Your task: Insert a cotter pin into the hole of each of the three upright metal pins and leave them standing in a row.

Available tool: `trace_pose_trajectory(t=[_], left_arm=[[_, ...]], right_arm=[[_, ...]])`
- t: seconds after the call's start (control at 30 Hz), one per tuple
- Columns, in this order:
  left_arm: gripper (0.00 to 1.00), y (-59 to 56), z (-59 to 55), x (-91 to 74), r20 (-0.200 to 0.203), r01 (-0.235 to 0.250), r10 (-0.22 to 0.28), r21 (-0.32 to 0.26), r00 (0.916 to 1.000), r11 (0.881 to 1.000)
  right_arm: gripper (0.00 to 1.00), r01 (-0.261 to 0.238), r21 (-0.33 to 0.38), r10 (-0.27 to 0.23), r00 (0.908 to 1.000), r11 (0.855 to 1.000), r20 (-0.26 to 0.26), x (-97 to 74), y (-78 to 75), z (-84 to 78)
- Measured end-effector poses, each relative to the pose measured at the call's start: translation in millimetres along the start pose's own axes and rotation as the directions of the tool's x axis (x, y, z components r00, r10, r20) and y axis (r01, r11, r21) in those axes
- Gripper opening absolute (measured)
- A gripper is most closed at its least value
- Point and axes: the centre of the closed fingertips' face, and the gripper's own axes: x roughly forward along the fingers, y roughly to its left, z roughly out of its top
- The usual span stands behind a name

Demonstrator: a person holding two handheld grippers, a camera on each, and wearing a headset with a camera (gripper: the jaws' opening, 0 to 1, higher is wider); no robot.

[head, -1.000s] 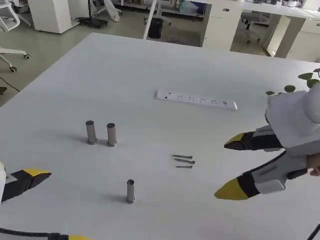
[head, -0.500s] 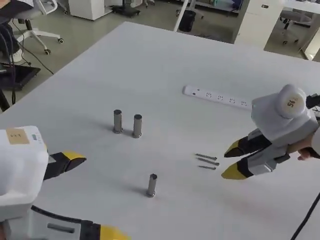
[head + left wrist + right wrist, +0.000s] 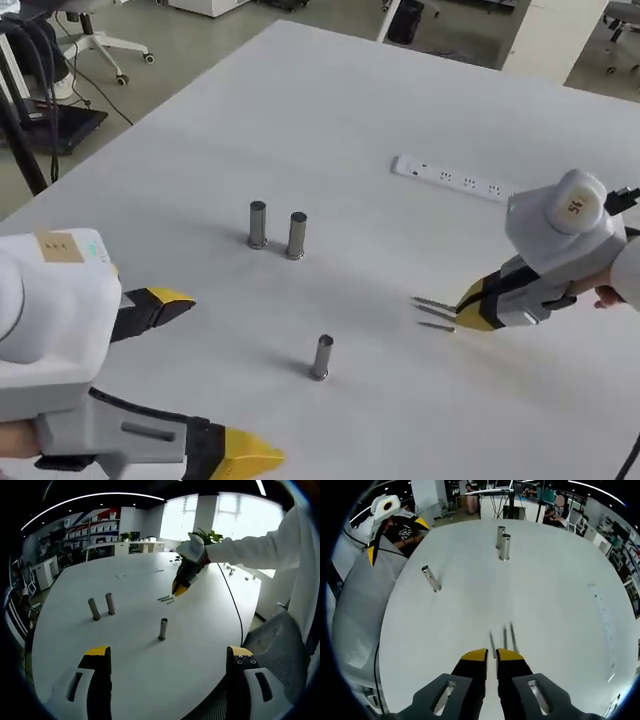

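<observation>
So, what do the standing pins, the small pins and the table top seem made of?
Standing pins: likely bare steel, grey with a dull shine down their sides. Small pins: thin, grey, probably metal; too small to judge the finish. Table top: matte white, smooth, perhaps laminate; its core is hidden.

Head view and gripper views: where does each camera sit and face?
Head view: on the headset, looking down at the table; left gripper near, right gripper at the cotter pins.
Left gripper view: on the left gripper, facing the lone metal pin between open jaws; a white sleeve shows.
Right gripper view: along its own jaws, facing the cotter pins.
Shared: all see the lone metal pin.
</observation>
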Motion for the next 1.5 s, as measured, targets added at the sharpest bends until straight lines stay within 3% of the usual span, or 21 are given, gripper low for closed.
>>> trace_pose_trajectory(t=[0.13,0.47,0.6,0.8,0.87,0.9,0.97,1.03,1.07,1.3,1.5], left_arm=[[0.94,-1.4,-3.5,2.7,-0.005,0.005,-0.005,-0.016,1.0000,1.000],[0.93,-4.3,0.4,4.8,0.015,0.018,-0.018,-0.028,0.9997,0.999],[0.90,-6.5,-1.5,5.6,0.009,0.030,-0.029,-0.034,0.9995,0.999],[0.89,-7.1,-1.2,5.0,0.021,0.028,-0.027,-0.040,0.9994,0.999],[0.88,-7.1,-0.4,4.5,0.030,0.030,-0.029,-0.047,0.9991,0.998],[0.88,-7.7,4.5,3.8,0.066,0.037,-0.032,-0.079,0.9974,0.996],[0.86,-7.5,7.4,2.2,0.083,0.038,-0.030,-0.090,0.9961,0.995],[0.86,-7.4,7.5,1.9,0.082,0.033,-0.026,-0.087,0.9963,0.996],[0.86,-6.9,7.1,1.8,0.080,0.030,-0.023,-0.083,0.9965,0.996],[0.86,-7.0,-1.1,3.4,0.068,0.032,-0.025,-0.097,0.9974,0.995],[0.84,-7.8,-0.7,3.5,0.079,0.039,-0.031,-0.104,0.9964,0.994]], right_arm=[[0.01,-0.001,-0.020,0.001,0.9998,1.000,-0.019,9.5,0.7,-0.1],[0.00,-0.014,-0.067,0.008,0.9959,0.998,-0.090,22.7,-1.7,-6.6],[0.00,-0.021,-0.106,0.006,0.9908,0.994,-0.135,26.4,-2.0,-11.5],[0.00,-0.003,-0.145,-0.021,0.9873,0.989,-0.158,27.7,-4.3,-9.9],[0.00,0.001,-0.163,-0.028,0.9864,0.987,-0.162,27.5,-3.2,-9.8],[0.00,0.002,-0.182,-0.032,0.9859,0.983,-0.164,27.4,-3.1,-10.2],[0.00,0.003,-0.191,-0.035,0.9858,0.982,-0.164,27.5,-4.5,-10.5],[0.00,0.012,-0.163,-0.038,0.9863,0.987,-0.160,27.4,-5.1,-10.4],[0.00,0.023,-0.114,-0.041,0.9870,0.993,-0.155,27.2,-5.0,-10.5],[0.00,0.038,-0.136,-0.060,0.9845,0.990,-0.165,27.3,-4.2,-9.4],[0.00,0.058,-0.133,-0.081,0.9808,0.989,-0.177,27.5,-4.6,-9.4]])
